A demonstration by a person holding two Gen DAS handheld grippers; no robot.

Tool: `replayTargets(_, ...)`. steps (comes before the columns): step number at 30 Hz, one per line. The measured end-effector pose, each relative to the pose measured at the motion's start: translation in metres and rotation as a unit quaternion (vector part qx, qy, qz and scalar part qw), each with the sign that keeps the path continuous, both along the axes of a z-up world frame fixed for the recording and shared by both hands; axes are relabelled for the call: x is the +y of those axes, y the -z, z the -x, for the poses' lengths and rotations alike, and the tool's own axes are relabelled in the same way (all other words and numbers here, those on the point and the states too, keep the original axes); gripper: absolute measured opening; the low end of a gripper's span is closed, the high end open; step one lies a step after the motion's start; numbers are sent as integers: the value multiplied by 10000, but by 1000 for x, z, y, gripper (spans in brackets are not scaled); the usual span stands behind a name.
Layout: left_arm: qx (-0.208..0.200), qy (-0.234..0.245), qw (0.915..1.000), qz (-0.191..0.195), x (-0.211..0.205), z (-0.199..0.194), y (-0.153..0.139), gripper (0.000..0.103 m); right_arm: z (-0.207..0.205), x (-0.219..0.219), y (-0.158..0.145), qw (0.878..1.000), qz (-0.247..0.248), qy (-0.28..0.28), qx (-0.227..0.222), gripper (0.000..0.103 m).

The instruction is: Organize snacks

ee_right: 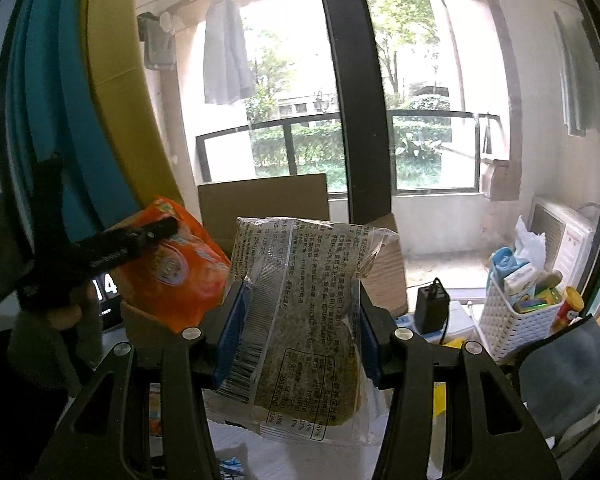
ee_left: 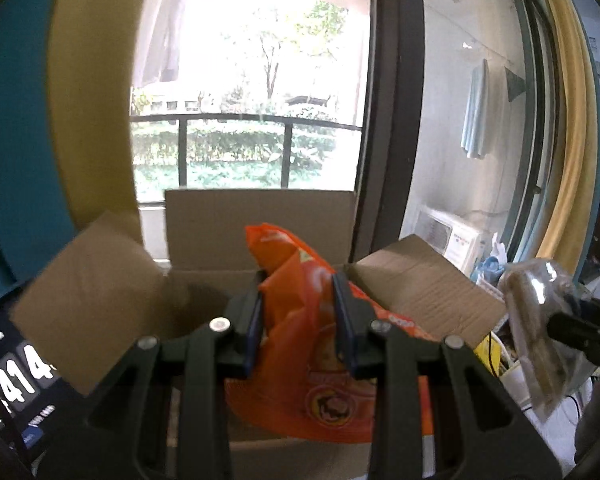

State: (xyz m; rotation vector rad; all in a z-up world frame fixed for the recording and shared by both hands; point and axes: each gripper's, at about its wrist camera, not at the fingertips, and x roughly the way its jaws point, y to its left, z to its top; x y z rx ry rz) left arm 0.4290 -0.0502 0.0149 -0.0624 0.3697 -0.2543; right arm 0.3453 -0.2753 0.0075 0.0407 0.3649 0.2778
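Left wrist view shows the left gripper (ee_left: 300,320) pinching an orange snack bag (ee_left: 300,300) over the open cardboard box (ee_left: 260,216), not yet dropped in. At 3 o'clock the right gripper (ee_right: 296,336) clamps a clear seaweed packet (ee_right: 300,320), also unpacked. 4 raised flaps crowd the opening; the white basket (ee_right: 508,320) sits near at 3 o'clock.

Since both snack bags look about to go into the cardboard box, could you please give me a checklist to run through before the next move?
1. Left gripper shut on the orange snack bag: ok.
2. Right gripper shut on the clear snack packet: ok.
3. Cardboard box flaps open: ok.
4. Orange snack bag in front of the box opening: ok.
5. Room left inside the box: cannot tell, its inside is hidden.
6. White basket apart from both bags: ok.
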Motion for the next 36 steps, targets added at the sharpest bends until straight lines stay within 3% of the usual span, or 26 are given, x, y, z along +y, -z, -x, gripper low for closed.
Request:
replayTargets(5, 305, 53, 9995, 23, -25, -28, 19, 35, -2, -15, 4, 9999, -49, 137, 21, 53)
replayTargets(7, 561, 64, 9984, -84, -35, -40, 30, 42, -3, -23, 5, 9998, -126, 180, 33, 53)
replayTargets(9, 933, 66, 9956, -45, -40, -50, 41, 64, -3, -28, 5, 9995, -169, 247, 51, 53)
replayTargets(14, 947, 135, 9954, -57, -32, -35, 40, 73, -3, -28, 4, 9994, -228, 263, 61, 53)
replayTargets(25, 838, -171, 9962, -165, 25, -2, 27, 75, -18, 17, -1, 9997, -244, -45, 85, 53)
replayTargets(36, 694, -483, 9964, -58, 78, 22, 20, 76, -72, 65, -3, 9994, -204, -201, 201, 55)
